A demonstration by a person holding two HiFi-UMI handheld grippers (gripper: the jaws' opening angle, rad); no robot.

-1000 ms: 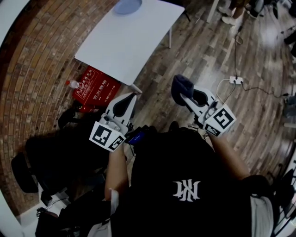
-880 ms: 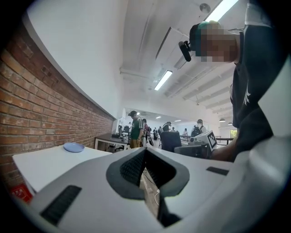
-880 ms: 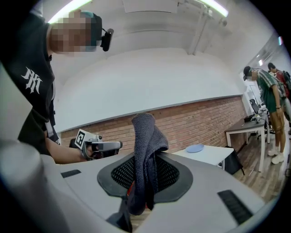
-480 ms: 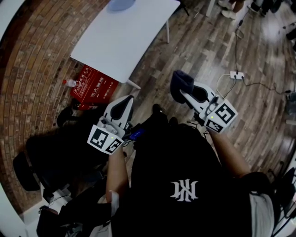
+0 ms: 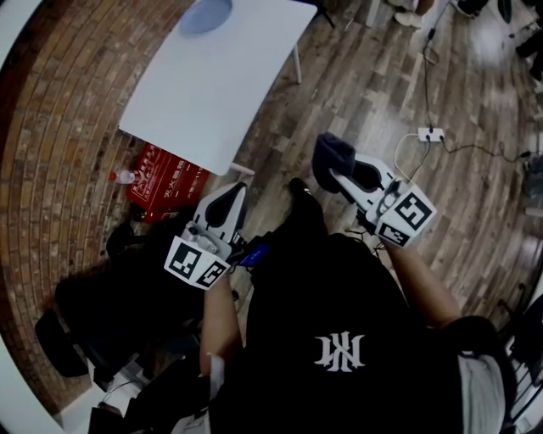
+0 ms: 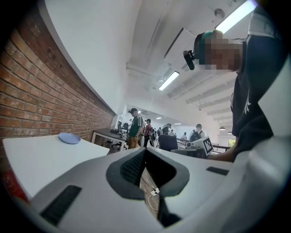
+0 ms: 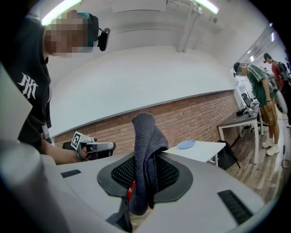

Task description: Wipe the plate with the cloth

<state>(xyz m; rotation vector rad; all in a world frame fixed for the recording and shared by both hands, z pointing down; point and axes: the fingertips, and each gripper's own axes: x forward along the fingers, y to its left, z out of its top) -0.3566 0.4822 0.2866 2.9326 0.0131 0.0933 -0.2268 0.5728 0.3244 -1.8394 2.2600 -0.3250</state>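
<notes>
Head view looks down on a person in a black shirt who stands on a wooden floor and holds a gripper in each hand. The left gripper (image 5: pixel 227 195) points level toward the white table (image 5: pixel 229 93). Its jaws are pressed together with nothing between them; in the left gripper view the two dark pads meet in one line. The right gripper (image 5: pixel 343 176) also points level, and its jaws are pinching the dark blue cloth (image 5: pixel 331 158). In the right gripper view the cloth is folded: one part stands up above the jaws and the other end hangs down below them. The two grippers are apart from each other, one on each side of the person's body.

The plate (image 5: pixel 205 14) is pale blue and round. It lies on the far end of the table, close to the edge, and it is well apart from both grippers and from the cloth.

Beside the near left corner of the table a red box (image 5: pixel 165 176) stands on the floor near the brick wall, and a small bottle (image 5: pixel 121 177) is just left of it. On the floor at the far right lies a white power strip (image 5: pixel 431 134) with its cable. Both gripper views show several people standing near desks in the far part of the room.
</notes>
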